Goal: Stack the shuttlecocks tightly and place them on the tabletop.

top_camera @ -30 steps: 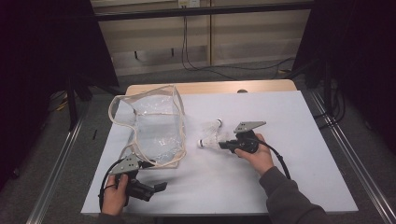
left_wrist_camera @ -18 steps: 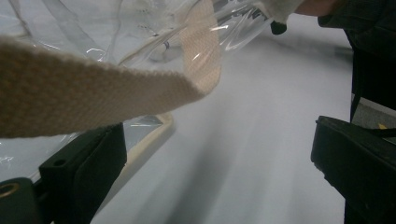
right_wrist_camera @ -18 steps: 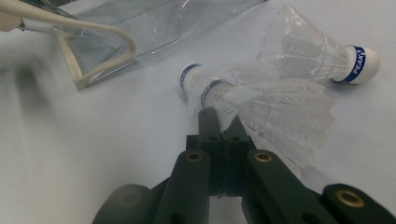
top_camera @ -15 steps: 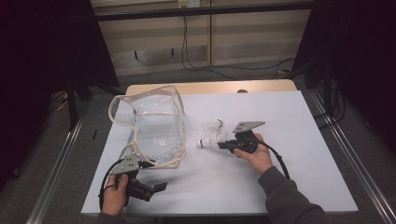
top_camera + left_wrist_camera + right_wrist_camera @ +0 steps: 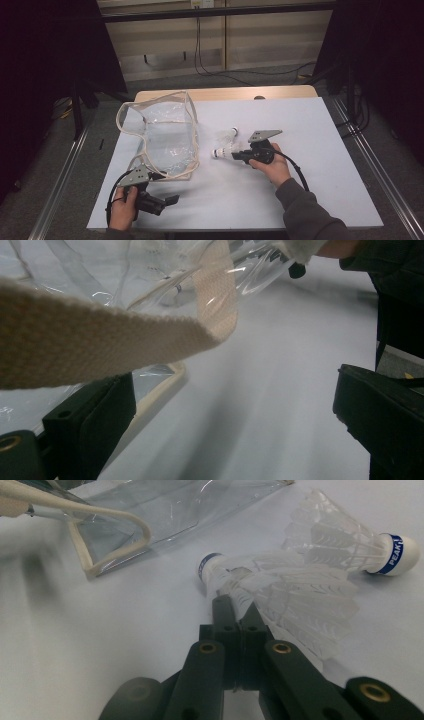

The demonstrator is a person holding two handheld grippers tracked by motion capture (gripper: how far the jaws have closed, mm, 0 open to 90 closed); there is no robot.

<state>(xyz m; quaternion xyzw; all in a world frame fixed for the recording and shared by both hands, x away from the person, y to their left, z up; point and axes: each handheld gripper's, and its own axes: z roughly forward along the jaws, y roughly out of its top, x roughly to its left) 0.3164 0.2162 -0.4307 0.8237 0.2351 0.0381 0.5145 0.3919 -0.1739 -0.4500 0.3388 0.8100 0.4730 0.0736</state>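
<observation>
Evidently right gripper [image 5: 235,600] is clamped on the feather skirt of a light, crushable shuttlecock [image 5: 280,587] lying on the table [image 5: 320,130]; the cork looks the safer hold. Left gripper [image 5: 235,405] gapes wide.

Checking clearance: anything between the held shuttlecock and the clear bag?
Nothing: in the high view bare white table separates the shuttlecock in the right gripper from the clear bag.

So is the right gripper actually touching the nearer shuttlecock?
Touching. In the right gripper view the right gripper has its jaws shut on the feather skirt of the nearer shuttlecock.
</observation>
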